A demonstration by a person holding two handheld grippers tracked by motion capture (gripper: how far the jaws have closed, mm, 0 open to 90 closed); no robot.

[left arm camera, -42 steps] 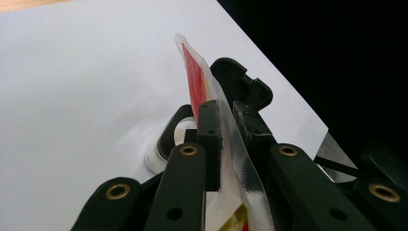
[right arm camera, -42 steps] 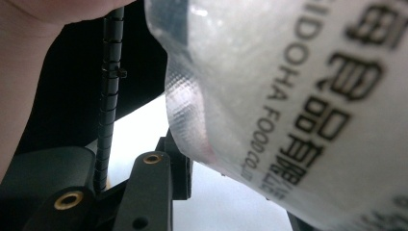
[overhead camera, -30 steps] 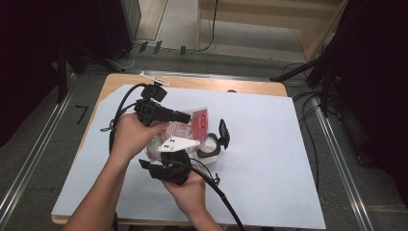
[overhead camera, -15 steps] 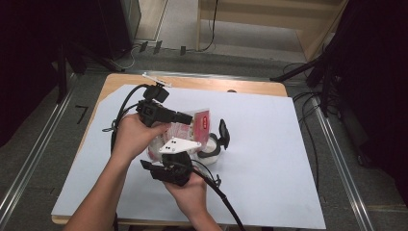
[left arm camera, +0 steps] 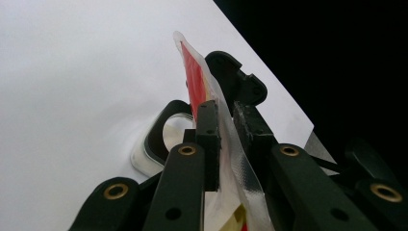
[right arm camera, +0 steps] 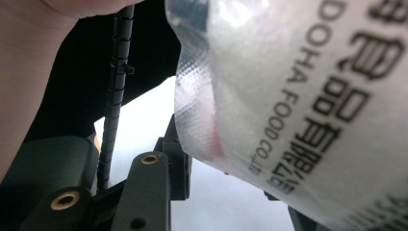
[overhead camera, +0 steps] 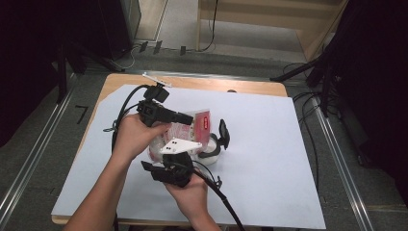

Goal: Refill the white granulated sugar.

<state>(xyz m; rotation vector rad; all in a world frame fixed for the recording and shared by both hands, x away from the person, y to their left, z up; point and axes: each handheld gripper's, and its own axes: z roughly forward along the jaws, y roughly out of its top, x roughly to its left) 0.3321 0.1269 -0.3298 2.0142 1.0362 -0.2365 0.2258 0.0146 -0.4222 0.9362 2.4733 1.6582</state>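
Observation:
A clear plastic food pouch (overhead camera: 198, 121) with a red label and printed text hangs above the white table sheet (overhead camera: 269, 144), held between both grippers. My left gripper (overhead camera: 188, 118) reaches in from the left, and its pads are shut on the pouch's sealed edge (left arm camera: 231, 144). My right gripper (overhead camera: 183, 150), under its grey plate, comes from below. The pouch (right arm camera: 298, 96) bulges between its jaws and touches the near pad (right arm camera: 179, 166); the far pad is hidden. Just beyond stands a small white container (overhead camera: 210, 153) with a black rim (left arm camera: 159, 139) and an open black flip lid (overhead camera: 223, 132).
The wooden table edge (overhead camera: 192, 83) shows at the back with a small white strip (overhead camera: 156, 79) on it. Cables trail from both grippers toward the front (overhead camera: 226, 204) and left (overhead camera: 120, 115). Metal floor rails run along both sides.

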